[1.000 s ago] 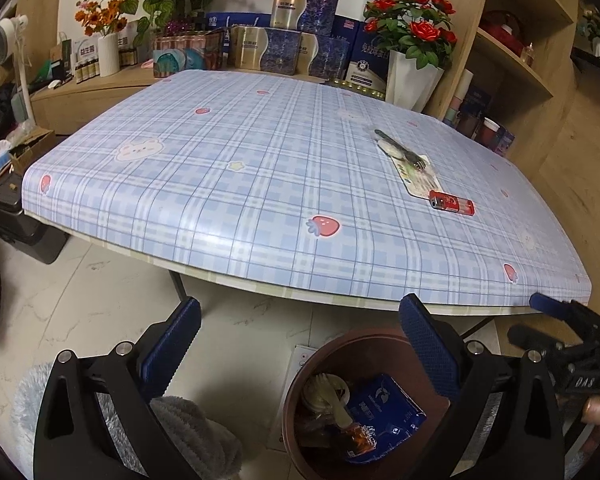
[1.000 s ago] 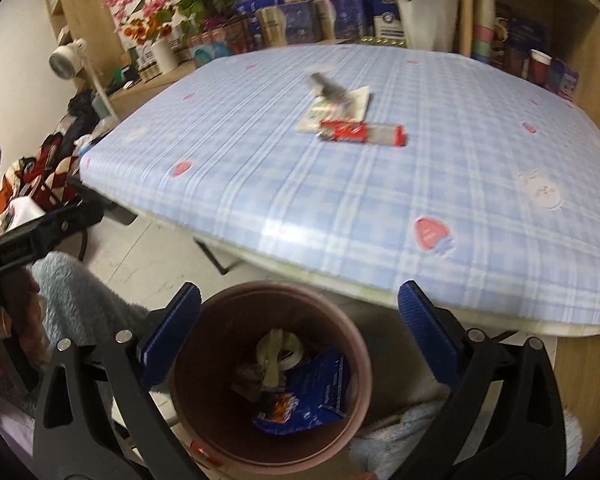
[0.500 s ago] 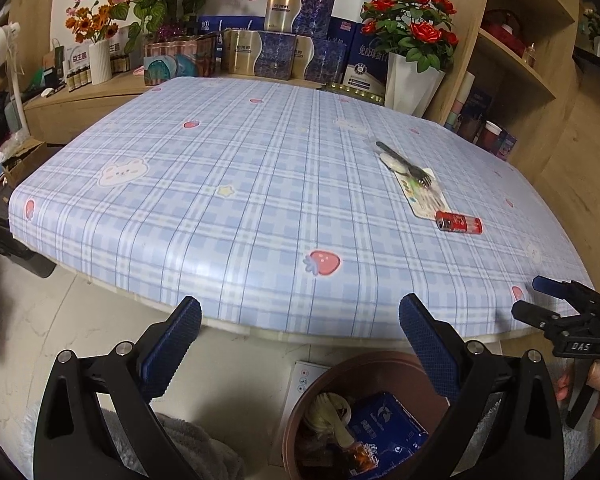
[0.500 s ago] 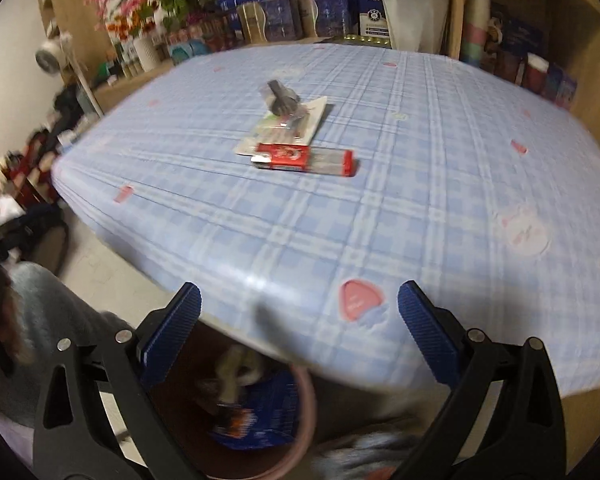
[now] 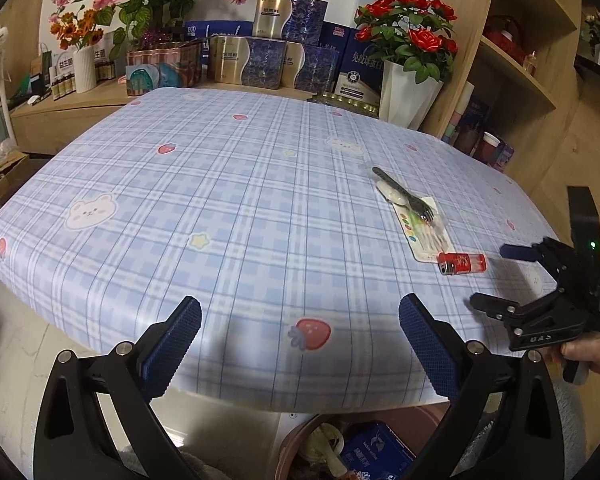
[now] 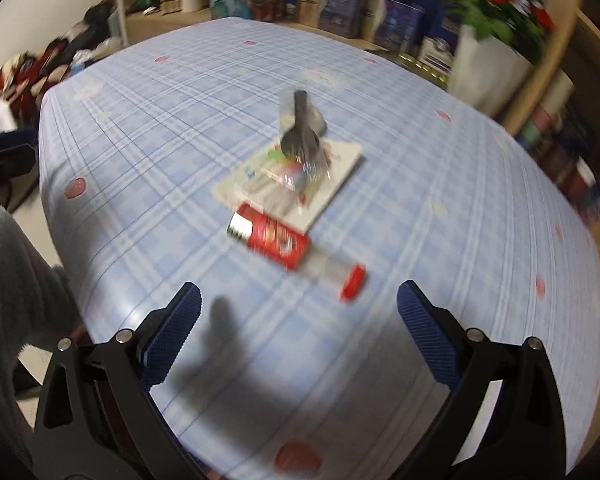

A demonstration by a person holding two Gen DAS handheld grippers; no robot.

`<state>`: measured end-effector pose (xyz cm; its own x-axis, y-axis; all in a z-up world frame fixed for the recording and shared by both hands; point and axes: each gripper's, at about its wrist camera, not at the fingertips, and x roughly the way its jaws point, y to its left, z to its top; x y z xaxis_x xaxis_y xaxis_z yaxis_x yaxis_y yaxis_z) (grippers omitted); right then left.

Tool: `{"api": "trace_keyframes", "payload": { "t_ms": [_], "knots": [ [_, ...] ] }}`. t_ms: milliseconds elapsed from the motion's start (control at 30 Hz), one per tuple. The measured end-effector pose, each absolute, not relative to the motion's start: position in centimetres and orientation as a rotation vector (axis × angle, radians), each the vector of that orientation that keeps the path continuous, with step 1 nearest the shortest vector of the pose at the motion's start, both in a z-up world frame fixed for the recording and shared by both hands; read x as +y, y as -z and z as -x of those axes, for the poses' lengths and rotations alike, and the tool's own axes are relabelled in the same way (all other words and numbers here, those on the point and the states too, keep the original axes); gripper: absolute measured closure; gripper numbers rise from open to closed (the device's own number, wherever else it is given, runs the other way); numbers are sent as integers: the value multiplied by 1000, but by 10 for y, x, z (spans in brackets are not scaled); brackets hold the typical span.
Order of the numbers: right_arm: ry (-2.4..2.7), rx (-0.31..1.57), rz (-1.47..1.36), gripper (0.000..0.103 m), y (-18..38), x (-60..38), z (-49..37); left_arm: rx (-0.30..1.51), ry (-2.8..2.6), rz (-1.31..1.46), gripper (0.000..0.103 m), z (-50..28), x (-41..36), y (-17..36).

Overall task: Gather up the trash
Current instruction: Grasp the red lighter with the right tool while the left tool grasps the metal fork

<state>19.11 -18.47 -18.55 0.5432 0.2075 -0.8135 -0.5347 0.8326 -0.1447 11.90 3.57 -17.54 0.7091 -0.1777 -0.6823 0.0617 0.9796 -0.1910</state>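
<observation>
Two claws stood wide open and empty over the near edge of the bench (image 5: 228,208), which wore a blue plaid cloth printed with strawberries and bears. The right claw (image 6: 298,336) hung above the cloth with its blue pads (image 6: 426,338) spread apart, throwing a dark shadow on the surface below; just ahead of it lay a red lighter (image 6: 288,242) with a clear body, motion-blurred, touching the near edge of a flat white packet (image 6: 332,176). A dark plastic fork (image 6: 302,132) in a clear wrapper lay across that packet. The left claw (image 5: 300,346) hovered at the bench's near edge, well apart from those things, which sat toward the right edge: the lighter (image 5: 462,263), the packet (image 5: 424,226) and the fork (image 5: 404,194). The right claw (image 5: 512,276) showed there too, near the lighter. Below the near edge stood a brown trash bin (image 5: 288,446) holding a blue wrapper (image 5: 378,454) and other scraps.
</observation>
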Motion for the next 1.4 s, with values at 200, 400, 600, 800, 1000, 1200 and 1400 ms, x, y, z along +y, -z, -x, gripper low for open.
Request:
{"api": "trace_keyframes", "payload": {
  "t_ms": [200, 400, 600, 800, 1000, 1200, 1400],
  "knots": [
    [-524, 923, 449, 20, 187, -175, -224, 786, 146, 158, 6, -135, 31, 177],
    [-585, 950, 414, 27, 192, -175, -237, 806, 152, 163, 6, -145, 26, 181],
    [-650, 959, 361, 58, 192, -176, -228, 844, 163, 193, 7, -155, 19, 186],
    [-656, 977, 337, 78, 190, -181, -212, 858, 206, 166, 12, -165, -2, 182],
    [-565, 917, 160, 78, 180, -223, -205, 893, 264, 161, 17, -189, -35, 177],
    [-458, 871, 11, 78, 179, -258, -203, 920, 277, 192, 21, -227, -67, 173],
    [-380, 830, -101, 78, 183, -273, -199, 971, 201, 279, 36, -274, -83, 176]
  ]
}}
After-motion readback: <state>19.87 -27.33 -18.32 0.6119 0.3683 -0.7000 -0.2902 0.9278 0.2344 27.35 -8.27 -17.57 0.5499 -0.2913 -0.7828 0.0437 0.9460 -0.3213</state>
